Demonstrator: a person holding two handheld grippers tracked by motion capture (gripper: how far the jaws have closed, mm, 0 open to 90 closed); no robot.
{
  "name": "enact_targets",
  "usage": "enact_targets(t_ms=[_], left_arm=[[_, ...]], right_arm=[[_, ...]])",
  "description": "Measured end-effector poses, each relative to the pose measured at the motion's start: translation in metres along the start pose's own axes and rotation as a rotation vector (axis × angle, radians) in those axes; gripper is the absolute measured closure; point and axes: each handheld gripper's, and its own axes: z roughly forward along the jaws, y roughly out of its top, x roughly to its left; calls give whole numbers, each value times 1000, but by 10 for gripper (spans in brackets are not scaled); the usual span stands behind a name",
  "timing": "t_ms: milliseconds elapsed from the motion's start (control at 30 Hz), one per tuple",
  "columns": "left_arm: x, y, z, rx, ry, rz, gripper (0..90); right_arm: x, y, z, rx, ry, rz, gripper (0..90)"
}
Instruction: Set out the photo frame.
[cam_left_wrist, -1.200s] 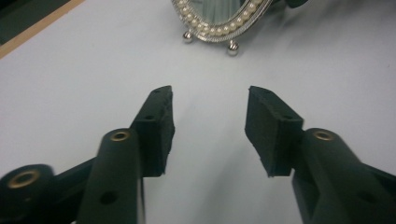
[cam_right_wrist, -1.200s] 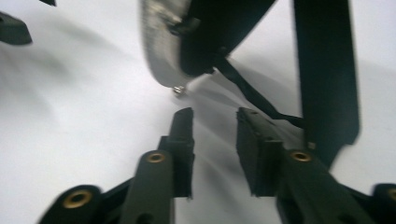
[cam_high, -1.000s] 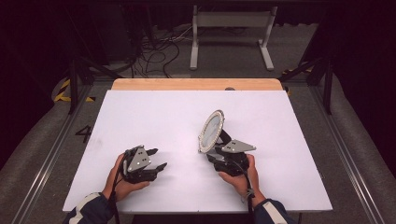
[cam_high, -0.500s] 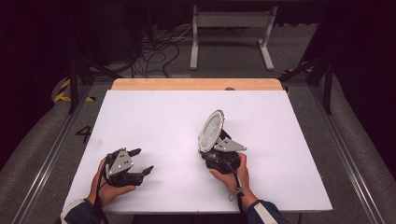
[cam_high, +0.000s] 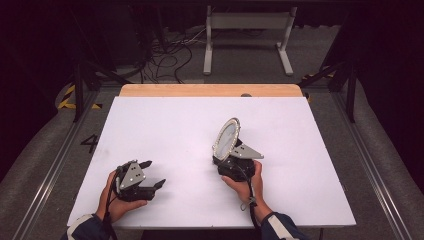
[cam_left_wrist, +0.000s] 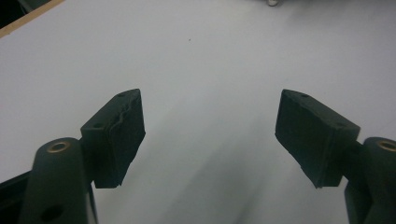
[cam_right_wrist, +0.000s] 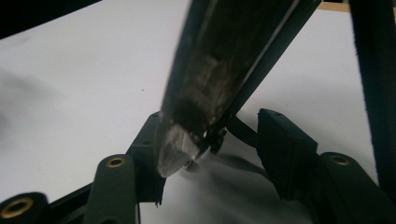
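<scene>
Right tongs (cam_high: 228, 150): in my right hand (cam_high: 246, 180), right of the table's middle; their jaws have just been opening, and the round mirror stands between them. In the right gripper view its lower edge leans on the left jaw, with a gap to the right jaw, so the pads do not clamp it.
Round mirror (cam_high: 226, 138): a disc with a pale studded rim, standing on edge and tilted, rising from my right tongs above the table. In the right gripper view (cam_right_wrist: 219, 79) it is a dark, blurred slab seen edge-on, its bottom tip glinting; whether that tip touches the table I cannot tell.
Left tongs (cam_high: 152, 174): in my left hand (cam_high: 117, 200), near the table's front left corner, well apart from the mirror; jaws pointing toward the table's middle. Jaws apart with nothing between them; in the left gripper view (cam_left_wrist: 210, 135) bare table lies between the two black pads.
Table (cam_high: 165, 125): white top with a strip of pale wood along the far edge.
Floor beyond (cam_high: 170, 55): dark, with cables and a light metal stand (cam_high: 247, 30).
</scene>
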Motion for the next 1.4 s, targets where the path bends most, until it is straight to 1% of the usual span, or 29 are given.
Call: enact_targets(t_ms=[67,100,167,233,300,400,467,500,633,667,800,833,967,1000,1067,1133,1233,1267,1400], left_arm=[[0,0,0,1,0,-2,248],[0,-1,0,4,2,-2,247],[-1,-2,-1,6,2,-3,244],[-1,-2,-2,8,2,6,242],[-2,-2,-2,9,5,1,242],[-2,-2,-2,13,5,1,241],[-2,-2,-2,14,7,-1,241],[-3,-2,-1,18,10,0,241],[-3,-2,-2,19,15,0,241],[-3,-2,-2,18,15,1,241],[-3,-2,-2,16,12,2,241],[-4,-2,-1,16,8,2,240],[-4,-2,-1,20,6,5,236],[-4,-2,-1,21,4,6,235],[-4,-2,-1,22,2,9,233],[-4,-2,0,29,-4,13,230],[-4,-2,0,31,-6,11,230],[-4,-1,0,32,-7,15,230],[-5,-1,1,35,-13,18,228]], right_arm=[[0,1,0,0,1,0,461],[0,6,-3,-14,-4,-2,461],[0,9,-5,-18,-5,7,463],[0,11,-6,-17,2,29,487],[1,14,-7,-21,-5,28,510],[1,14,-6,-26,-8,39,525],[1,13,-4,-28,-8,56,530],[1,13,-3,-30,-12,64,532],[2,13,1,-28,-29,69,532],[3,13,3,-31,-39,87,535],[4,13,3,-30,-50,88,543],[4,13,2,-26,-44,88,551],[4,13,0,-17,-42,81,576],[2,12,-1,-7,-29,79,588],[1,12,-2,-6,-26,76,590],[-1,11,-5,0,-10,76,602],[-3,11,-7,8,-2,72,610],[-4,11,-8,16,14,72,619],[-8,10,-11,25,32,61,633]])
